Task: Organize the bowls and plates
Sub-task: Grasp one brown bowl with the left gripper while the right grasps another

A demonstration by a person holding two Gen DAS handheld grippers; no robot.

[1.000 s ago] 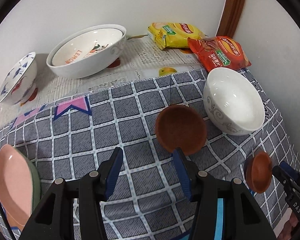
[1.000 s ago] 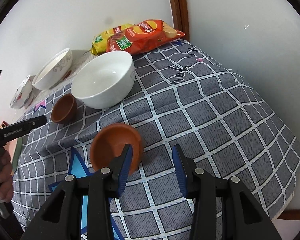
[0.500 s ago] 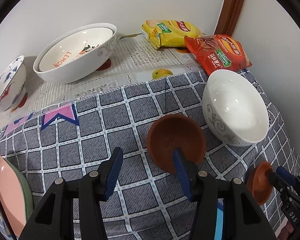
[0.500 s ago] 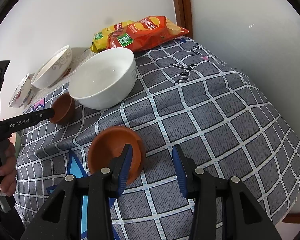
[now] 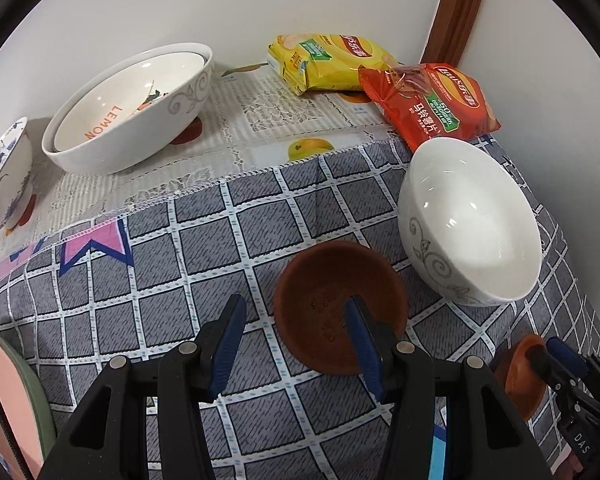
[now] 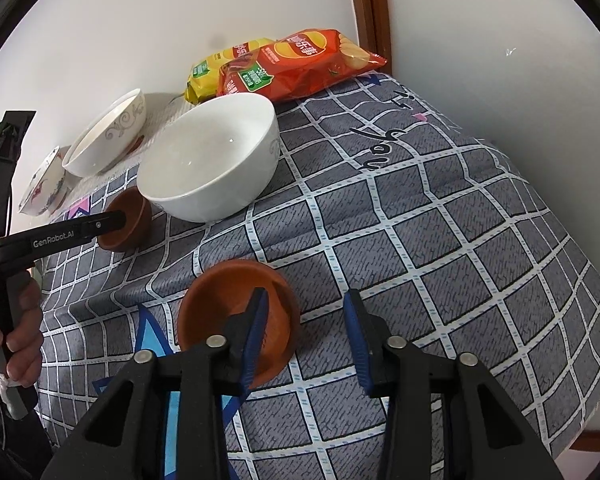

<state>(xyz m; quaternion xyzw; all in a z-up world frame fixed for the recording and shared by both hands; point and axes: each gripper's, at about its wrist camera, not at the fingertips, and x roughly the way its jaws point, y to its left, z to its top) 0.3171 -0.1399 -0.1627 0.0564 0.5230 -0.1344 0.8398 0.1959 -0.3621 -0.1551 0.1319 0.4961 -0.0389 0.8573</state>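
the left gripper (image 5: 296, 326) points steeply down, jaws parted, its right finger (image 5: 362, 338) over a small bowl's inside, the left one clear of it. the right gripper (image 6: 306, 326) also tilts down, jaws closing, with its left finger (image 6: 256, 328) inside another bowl's rim, nothing pinched. a hand (image 6: 18, 328) grips the left tool's handle.
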